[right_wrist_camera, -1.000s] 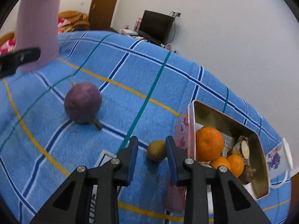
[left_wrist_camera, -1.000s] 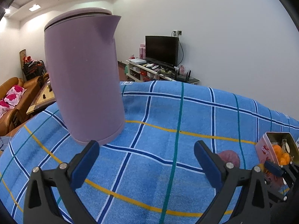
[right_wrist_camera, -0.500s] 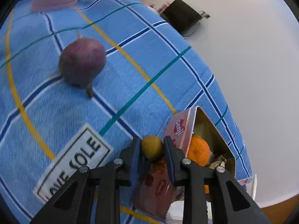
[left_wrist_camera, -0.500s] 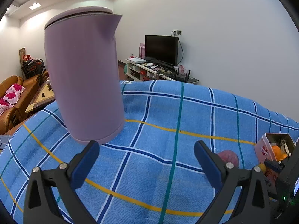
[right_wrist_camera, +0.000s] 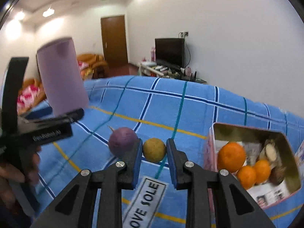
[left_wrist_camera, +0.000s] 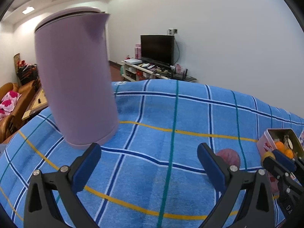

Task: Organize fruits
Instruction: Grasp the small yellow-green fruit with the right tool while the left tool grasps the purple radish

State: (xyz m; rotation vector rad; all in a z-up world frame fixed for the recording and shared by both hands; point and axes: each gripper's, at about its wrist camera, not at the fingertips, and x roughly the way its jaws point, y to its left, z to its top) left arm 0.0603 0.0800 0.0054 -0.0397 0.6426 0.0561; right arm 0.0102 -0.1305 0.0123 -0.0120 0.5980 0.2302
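Note:
My right gripper [right_wrist_camera: 154,149] is shut on a small yellow-brown fruit [right_wrist_camera: 154,149], held up off the blue checked cloth [right_wrist_camera: 190,110]. To its right stands a pink tin [right_wrist_camera: 247,131] holding several oranges [right_wrist_camera: 230,156] and other bits. A purple round fruit [right_wrist_camera: 121,143] with a stem lies on the cloth just left of the held fruit. In the left wrist view my left gripper [left_wrist_camera: 148,160] stands open over bare cloth; the purple fruit [left_wrist_camera: 229,156], the tin [left_wrist_camera: 266,144] and the right gripper [left_wrist_camera: 270,156] with the yellow fruit show at the right edge.
A tall lilac kettle [left_wrist_camera: 76,79] stands on the cloth at the back left, just beyond my left gripper. A white label [right_wrist_camera: 145,203] with black letters lies on the cloth under the right gripper. A sofa, a TV stand and a door lie beyond the table.
The right gripper closed on the small yellow-brown fruit, lifted it off the cloth and rolled back to level. The left gripper stayed put.

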